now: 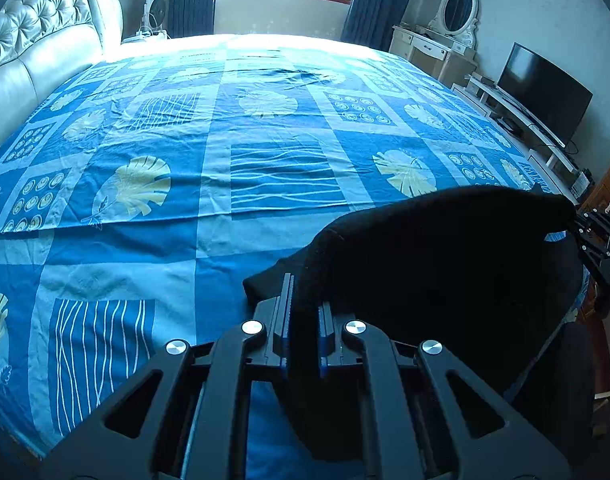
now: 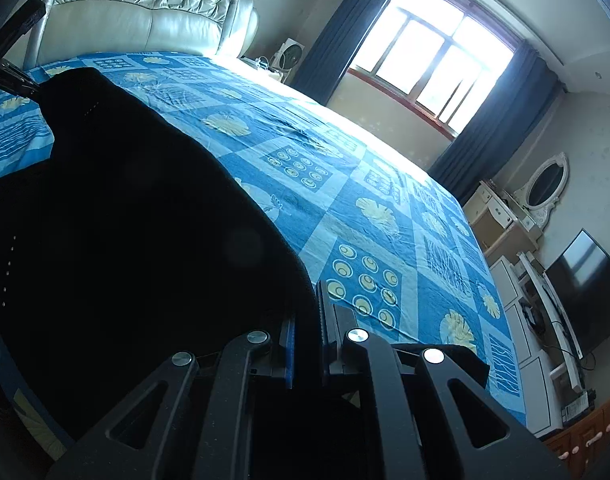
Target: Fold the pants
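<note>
Two grips on one pair of black pants point(image 1: 445, 248), both clamped. The pants hang stretched between the grippers, lifted above the near edge of the bed, lower fabric draping down out of view.

Left gripper point(image 1: 305, 312): jaws narrow, pinching a fold of black cloth, a small corner poking out to its left. Right gripper point(image 2: 307, 320): same, jaws tight on the cloth edge. In the left wrist view the right gripper shows at the far end of the fabric, at frame right; in the right wrist view the left one shows top left.

Beneath: blue patterned bedsheet point(image 1: 225, 160), a bit wrinkled, nothing else on it. Tufted headboard point(image 1: 45, 40), window point(image 2: 433, 60), TV point(image 1: 545, 92) around the room.

Risks, my read:
- Both bites look shallow, near the cloth edge. A fast swing could pull the fabric out of one jaw, dropping that end.
- Can't tell which part of the pants is held; if the grip points aren't matched, the fold lands skewed.
- The hanging part may drag on the sheet and bunch up underneath when laid down.
</note>
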Action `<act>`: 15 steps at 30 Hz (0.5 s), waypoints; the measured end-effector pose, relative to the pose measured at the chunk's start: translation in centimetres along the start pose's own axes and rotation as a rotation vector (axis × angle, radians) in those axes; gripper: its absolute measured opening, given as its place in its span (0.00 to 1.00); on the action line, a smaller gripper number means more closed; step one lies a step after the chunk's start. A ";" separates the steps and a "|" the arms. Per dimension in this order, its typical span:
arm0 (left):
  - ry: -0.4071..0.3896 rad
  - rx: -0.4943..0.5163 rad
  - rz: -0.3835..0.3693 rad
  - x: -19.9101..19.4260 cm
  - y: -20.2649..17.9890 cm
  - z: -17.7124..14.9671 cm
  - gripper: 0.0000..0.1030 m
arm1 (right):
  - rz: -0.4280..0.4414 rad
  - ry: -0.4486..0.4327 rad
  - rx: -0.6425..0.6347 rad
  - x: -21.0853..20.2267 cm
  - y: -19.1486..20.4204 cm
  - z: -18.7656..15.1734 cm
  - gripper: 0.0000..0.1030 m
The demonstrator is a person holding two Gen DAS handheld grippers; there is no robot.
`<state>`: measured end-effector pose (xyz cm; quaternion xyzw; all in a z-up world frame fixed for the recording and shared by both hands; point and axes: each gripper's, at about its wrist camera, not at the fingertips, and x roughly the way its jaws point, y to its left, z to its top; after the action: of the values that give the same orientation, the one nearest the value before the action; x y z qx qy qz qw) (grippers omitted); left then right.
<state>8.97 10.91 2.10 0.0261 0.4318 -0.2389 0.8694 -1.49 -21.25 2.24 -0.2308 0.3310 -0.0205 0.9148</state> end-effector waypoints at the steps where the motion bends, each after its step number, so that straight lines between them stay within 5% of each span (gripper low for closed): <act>1: 0.025 -0.020 -0.003 0.2 0.6 -1.1 0.09 | 0.012 0.014 -0.006 -0.2 0.7 -0.8 0.09; 12: 0.126 -0.159 -0.020 0.9 3.0 -7.7 0.10 | 0.084 0.202 -0.066 0.9 5.6 -6.9 0.11; 13: 0.116 -0.173 -0.028 0.3 2.9 -7.9 0.10 | 0.097 0.206 -0.043 0.7 5.3 -6.8 0.15; 15: 0.099 -0.211 -0.088 -0.7 2.6 -8.2 0.12 | 0.136 0.207 0.057 0.0 4.2 -6.4 0.44</act>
<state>3.69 15.52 -2.87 -0.0726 0.4977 -0.2283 0.8336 -5.91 -20.10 -3.92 -0.1783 0.4376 0.0084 0.8813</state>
